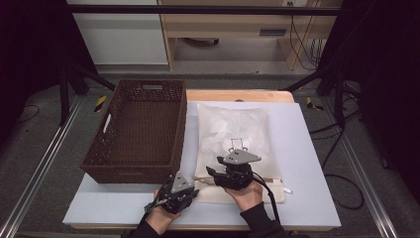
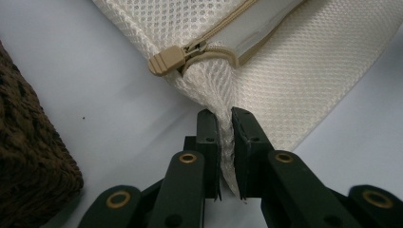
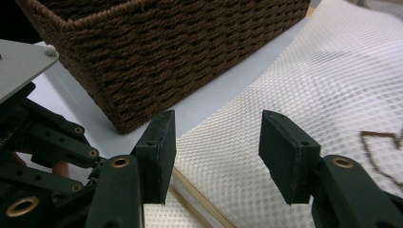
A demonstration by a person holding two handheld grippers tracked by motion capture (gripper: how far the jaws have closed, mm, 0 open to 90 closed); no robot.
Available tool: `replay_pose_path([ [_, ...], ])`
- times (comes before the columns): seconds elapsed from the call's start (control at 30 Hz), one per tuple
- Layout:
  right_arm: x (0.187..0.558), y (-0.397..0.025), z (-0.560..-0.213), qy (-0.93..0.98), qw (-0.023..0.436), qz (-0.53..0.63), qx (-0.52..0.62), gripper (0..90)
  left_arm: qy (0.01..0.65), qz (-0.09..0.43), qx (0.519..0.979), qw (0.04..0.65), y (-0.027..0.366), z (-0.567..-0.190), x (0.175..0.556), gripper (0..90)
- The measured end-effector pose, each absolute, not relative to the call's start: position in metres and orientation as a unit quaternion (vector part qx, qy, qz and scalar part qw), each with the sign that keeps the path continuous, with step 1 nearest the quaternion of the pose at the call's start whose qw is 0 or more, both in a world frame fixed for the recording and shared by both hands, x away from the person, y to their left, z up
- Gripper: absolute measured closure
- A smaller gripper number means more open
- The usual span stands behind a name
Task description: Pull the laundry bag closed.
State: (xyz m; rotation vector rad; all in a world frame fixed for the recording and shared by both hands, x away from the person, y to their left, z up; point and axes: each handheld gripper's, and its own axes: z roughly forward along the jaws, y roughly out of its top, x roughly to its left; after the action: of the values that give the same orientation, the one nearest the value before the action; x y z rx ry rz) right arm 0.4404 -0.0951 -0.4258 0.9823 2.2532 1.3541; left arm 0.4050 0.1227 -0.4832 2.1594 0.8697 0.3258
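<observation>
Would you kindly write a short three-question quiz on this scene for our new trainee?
1. True or false: the left gripper is shut on a corner of the mesh bag.
2. The right gripper stands: A) open above the bag, B) shut on the zipper pull, C) inside the basket.
3. Fill in: the brown wicker basket lies to the ____ of the bag in the high view.

Key: 1 true; 2 A; 3 left.
</observation>
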Motion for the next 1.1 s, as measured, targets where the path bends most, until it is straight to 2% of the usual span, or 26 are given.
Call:
replay_pose_path([
  [0.6,0.440,-0.048,-0.448,0.824,0.129,0.439,0.333,58.7,0.344,0.122,0.845,0.390,0.124,-0.484,0.406,81.5],
  [1.1,0.441,-0.025,-0.467,0.842,0.175,0.384,0.337,61.1,0.345,0.122,0.845,0.391,0.124,-0.484,0.406,81.4],
])
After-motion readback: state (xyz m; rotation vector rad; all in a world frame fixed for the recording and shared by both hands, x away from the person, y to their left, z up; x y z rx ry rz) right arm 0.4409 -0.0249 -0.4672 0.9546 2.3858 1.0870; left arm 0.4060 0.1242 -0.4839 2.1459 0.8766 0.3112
